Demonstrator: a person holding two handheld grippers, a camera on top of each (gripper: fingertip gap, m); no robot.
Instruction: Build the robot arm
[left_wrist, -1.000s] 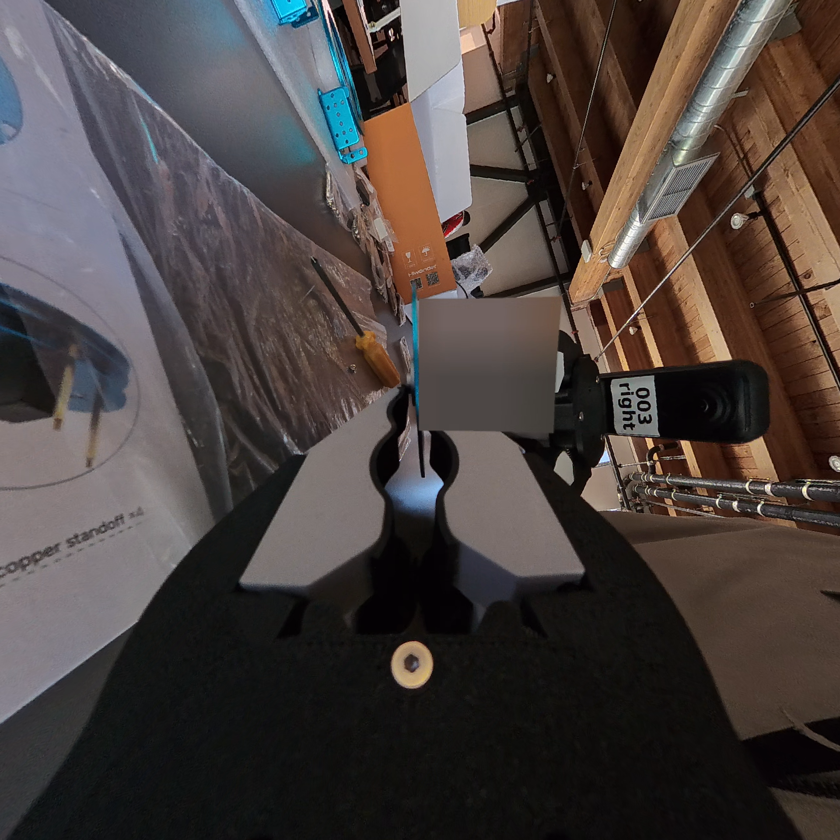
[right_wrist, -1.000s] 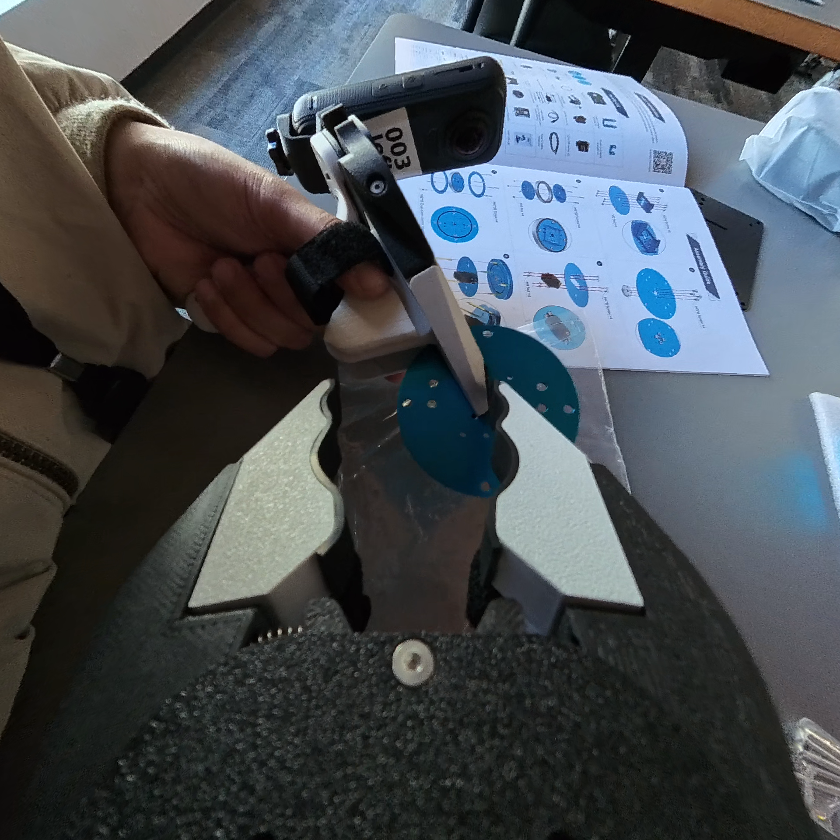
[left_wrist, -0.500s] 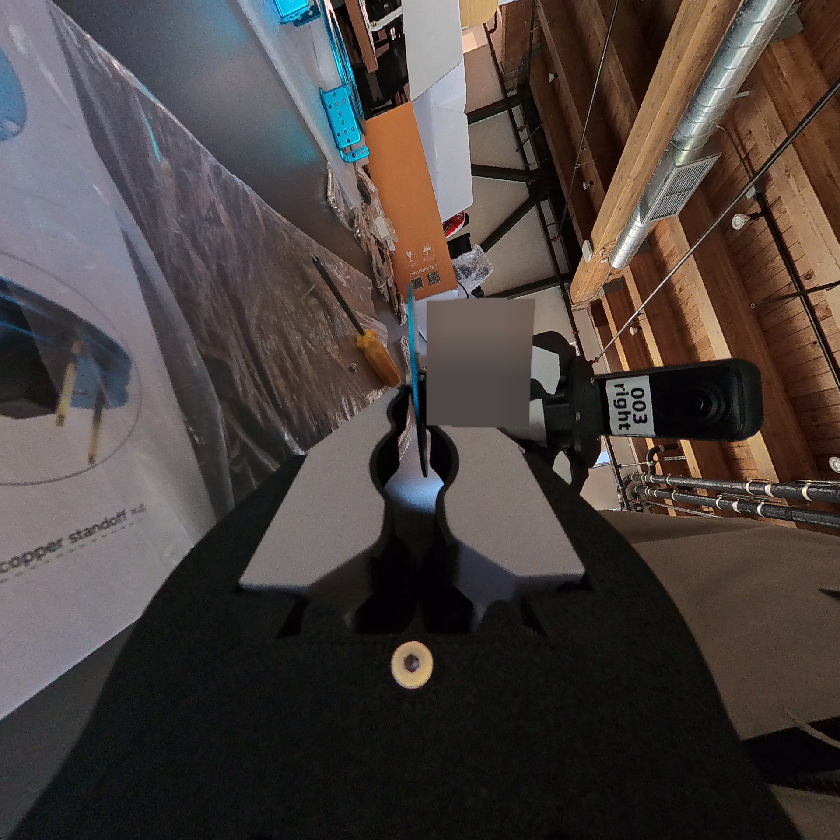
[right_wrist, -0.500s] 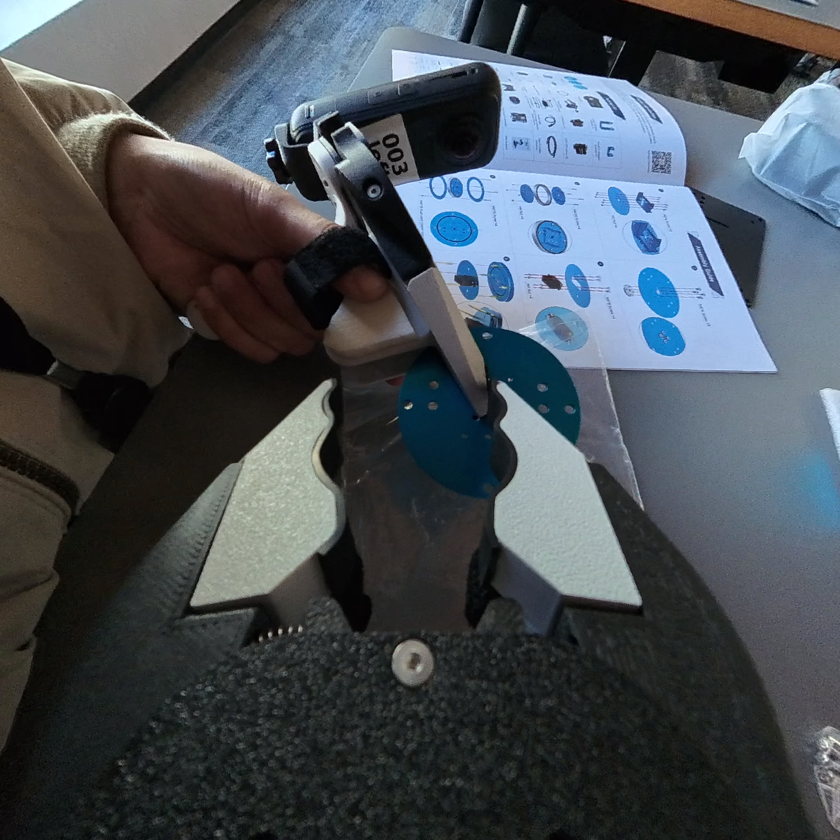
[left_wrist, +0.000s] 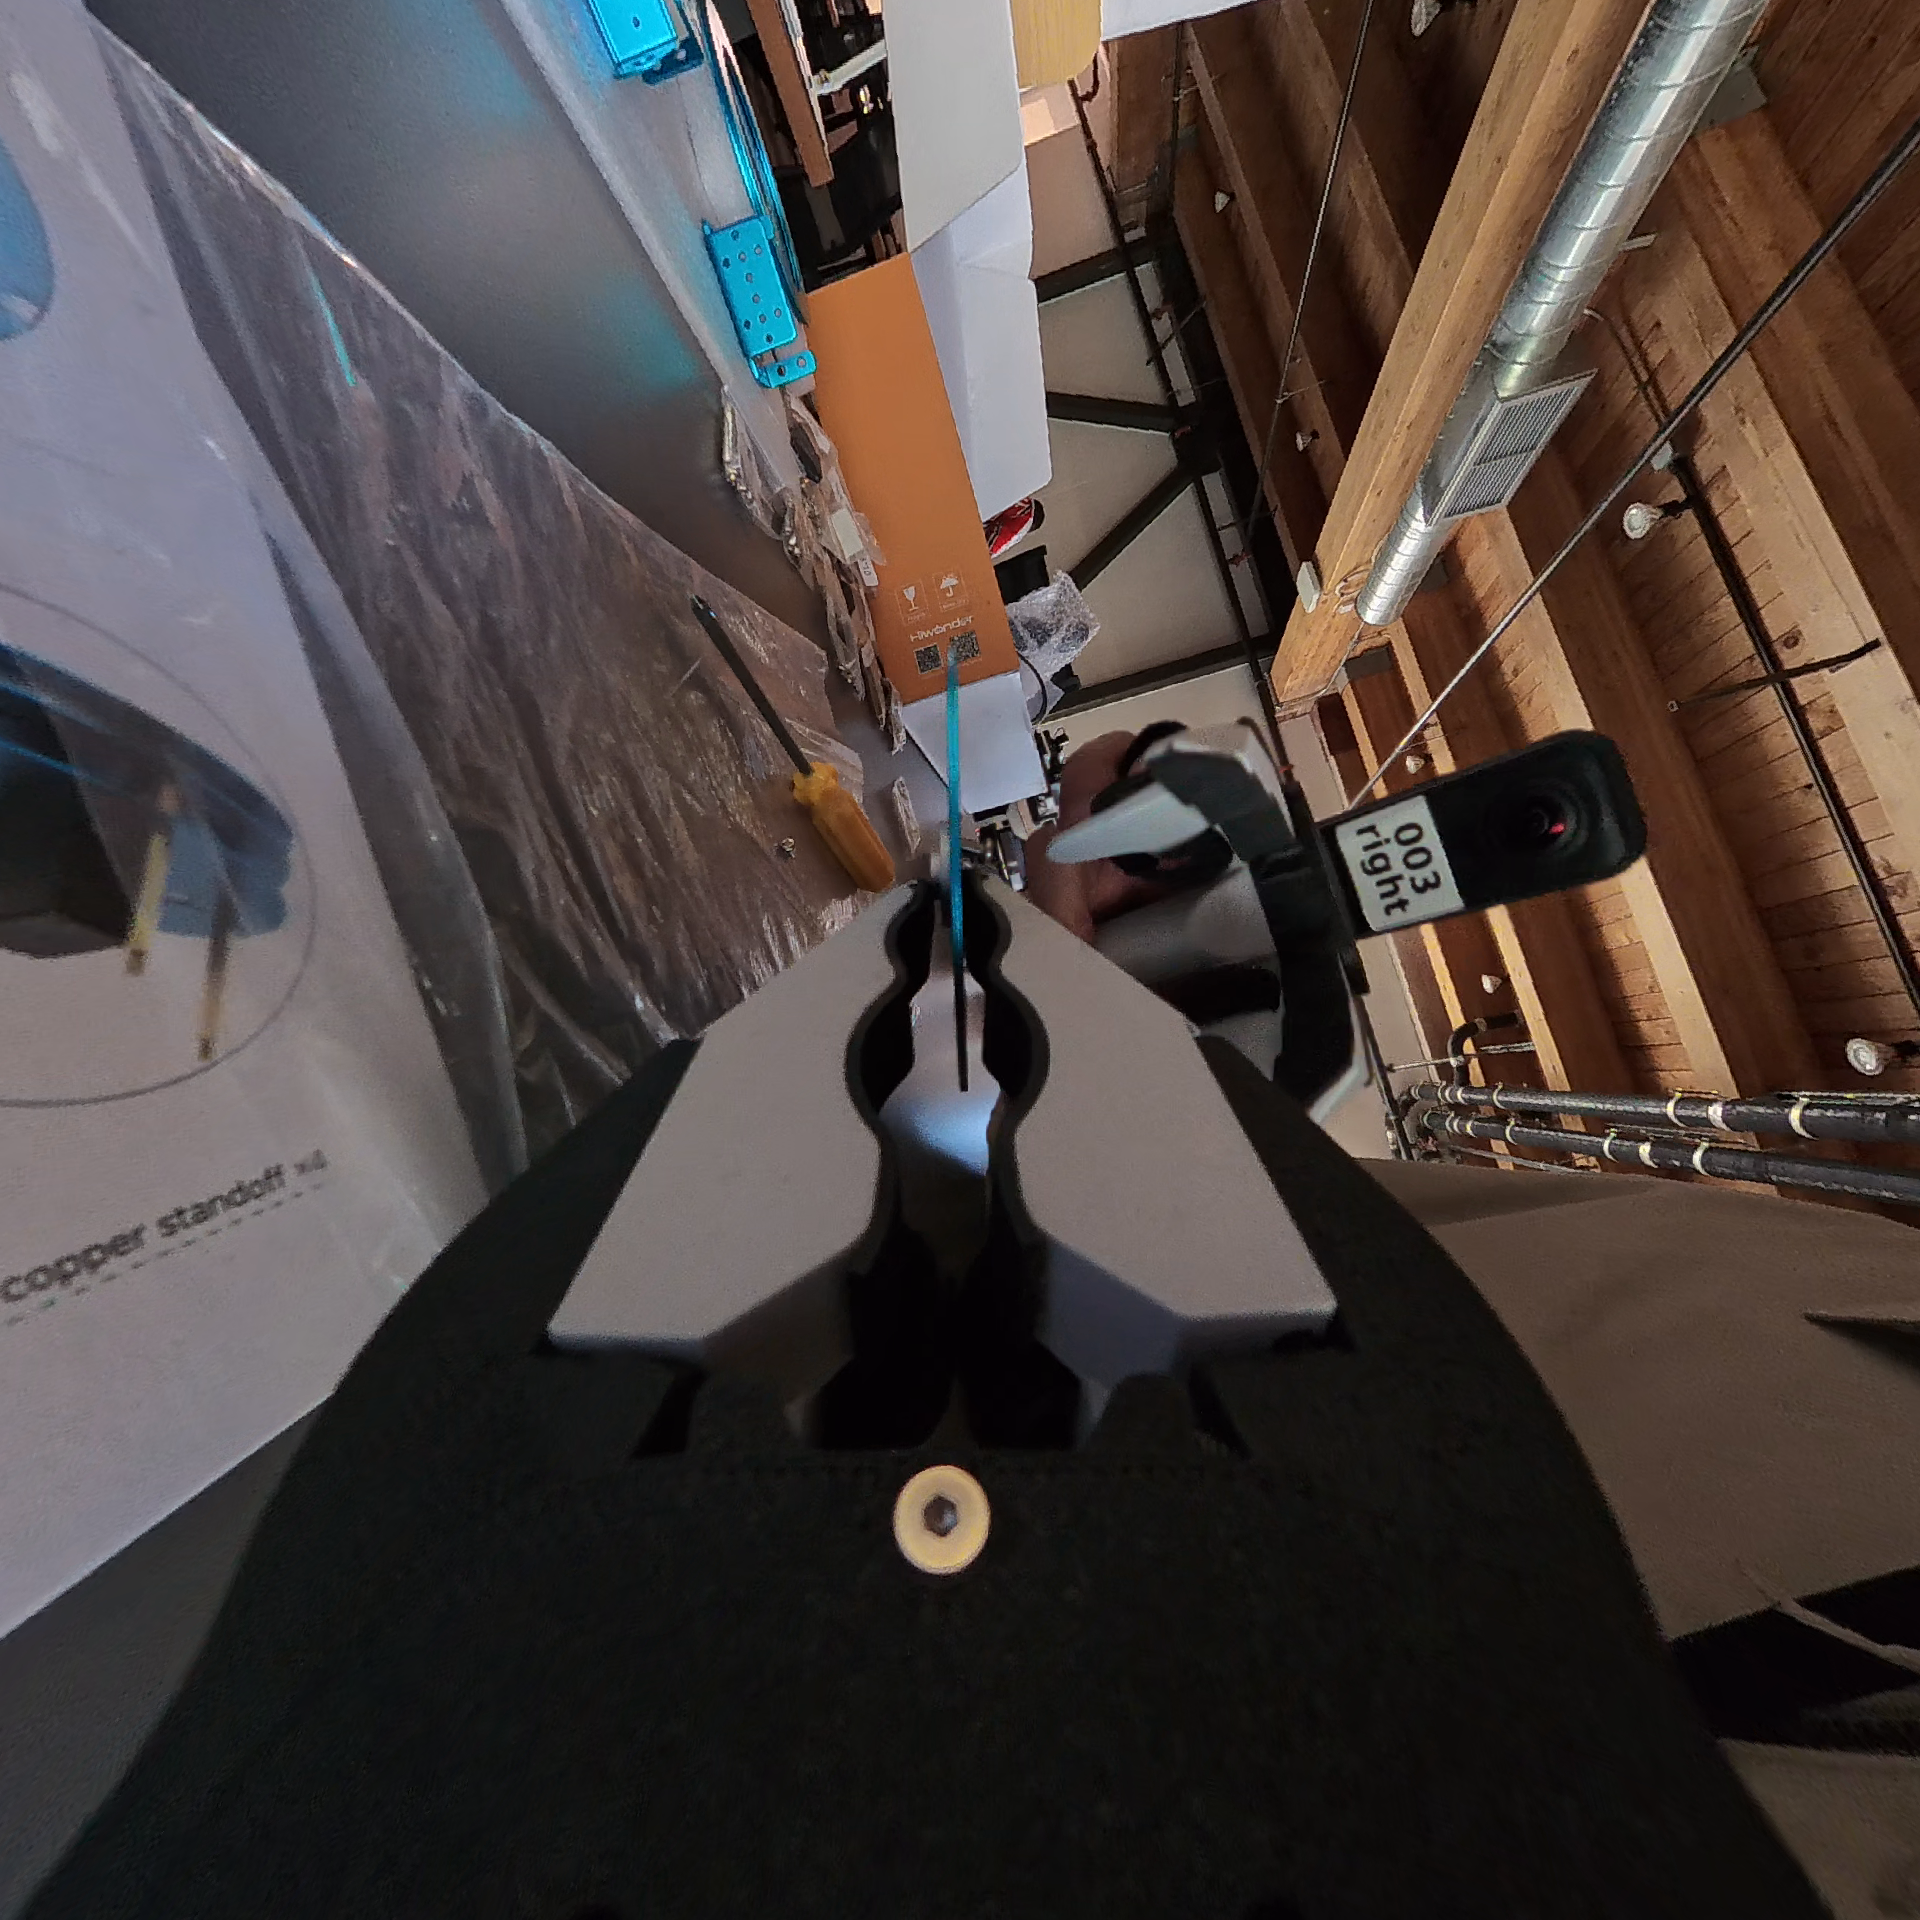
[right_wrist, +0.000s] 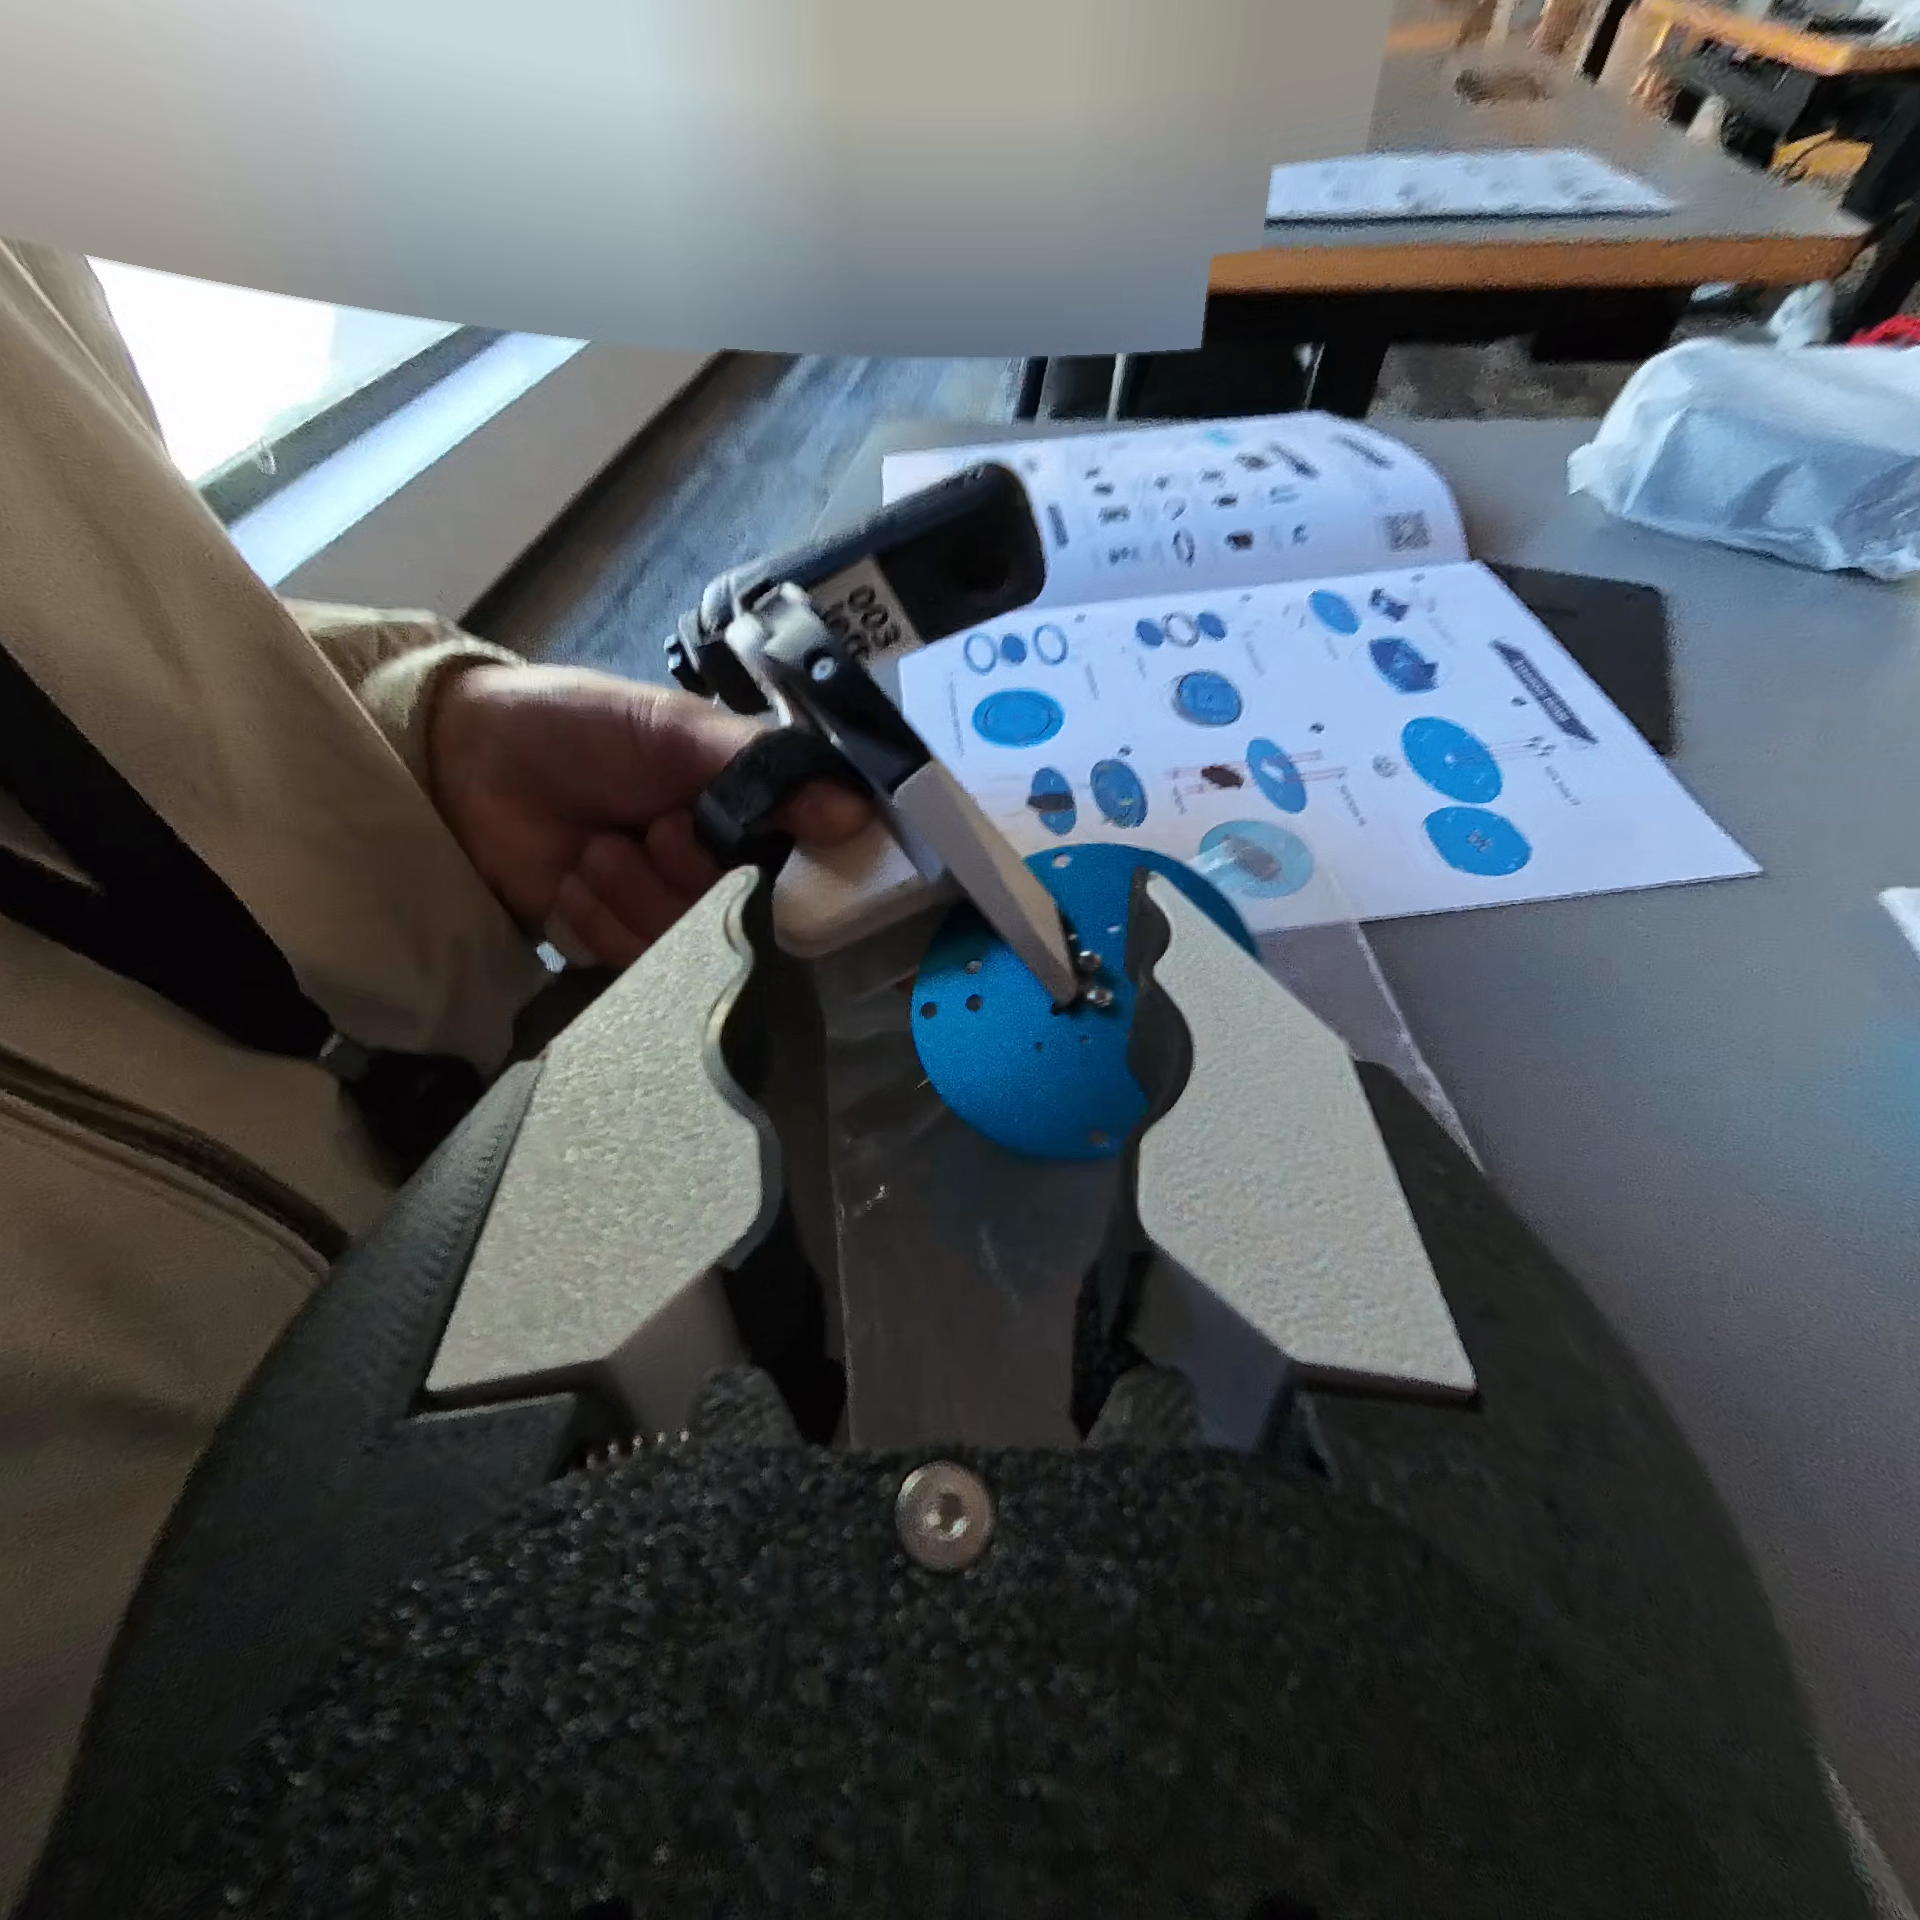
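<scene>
A round blue metal plate (right_wrist: 1008, 1049) with several small holes is held upright above a grey table (right_wrist: 1662, 1091). My left gripper (left_wrist: 954, 902) is shut on it; in the left wrist view the plate (left_wrist: 953, 748) shows edge-on between the jaws. In the right wrist view the left gripper (right_wrist: 1062, 982) pinches the plate near its middle, next to two small silver screws (right_wrist: 1093, 985). My right gripper (right_wrist: 951, 925) is open, and the plate sits between its fingers, close to the right one. It also shows in the left wrist view (left_wrist: 1122, 831), beside the plate.
An open instruction booklet (right_wrist: 1351, 748) lies on the table behind the plate, with a clear plastic bag (right_wrist: 1361, 997) on it. A black plate (right_wrist: 1605, 644) and a white plastic bundle (right_wrist: 1766, 468) lie farther back. A yellow-handled screwdriver (left_wrist: 842, 831), an orange box (left_wrist: 894, 468) and blue brackets (left_wrist: 753, 301) are also there. There is about 5 cm between the tips of the two grippers.
The right wrist view has tilted up and drawn back a little. Two small screws now show on the plate. The left gripper still grips the plate.
</scene>
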